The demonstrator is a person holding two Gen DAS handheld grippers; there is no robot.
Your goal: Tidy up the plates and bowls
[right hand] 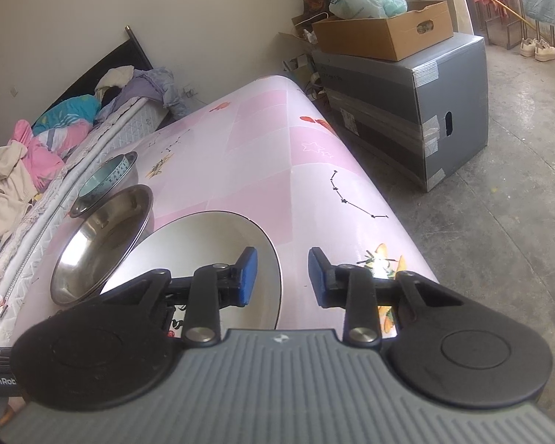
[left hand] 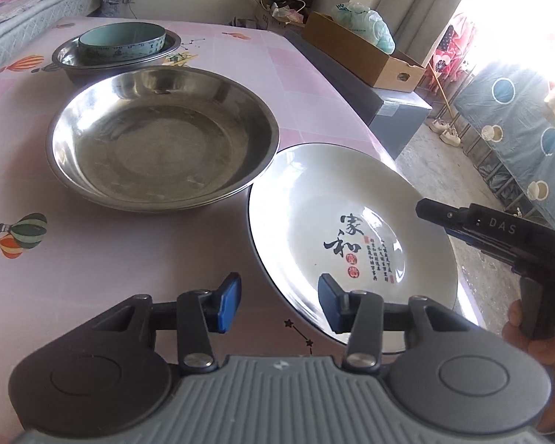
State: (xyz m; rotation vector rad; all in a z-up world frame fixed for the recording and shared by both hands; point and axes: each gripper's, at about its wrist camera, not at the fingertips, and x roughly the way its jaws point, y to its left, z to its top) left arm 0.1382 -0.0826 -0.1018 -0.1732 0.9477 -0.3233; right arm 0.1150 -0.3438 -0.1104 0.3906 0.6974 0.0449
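The left gripper (left hand: pixel 277 305) has its blue pads spread with nothing pinched: one pad hangs over the pink tablecloth (left hand: pixel 111 259), the other over the near-left part of the white plate (left hand: pixel 351 236), so the plate's left rim runs through the gap between them. The right gripper (right hand: pixel 282 277) is likewise parted and empty, its left pad above the plate's (right hand: pixel 218 244) bowl and its right pad above the cloth, straddling the plate's right rim. The coming move turns on this: the plate lies directly ahead of and below both tools, near the table's right edge, each gripper lined up on an opposite side of the rim, neither clearly nearer; I cannot tell whether any pad touches the porcelain yet. Beyond the plate, touching or just overlapping its far-left rim, sits the large steel basin (left hand: pixel 162 140), and behind that a smaller steel bowl (left hand: pixel 70 61) with a teal bowl (left hand: pixel 122 42) nested inside. The left wrist view shows the calligraphy on the plate and the right tool held in a hand (left hand: pixel 536 340); the right wrist view misses the writing but shows the cardboard box (right hand: pixel 384 33) on a grey crate (right hand: pixel 425 111) and the bed (right hand: pixel 55 155) alongside the table.
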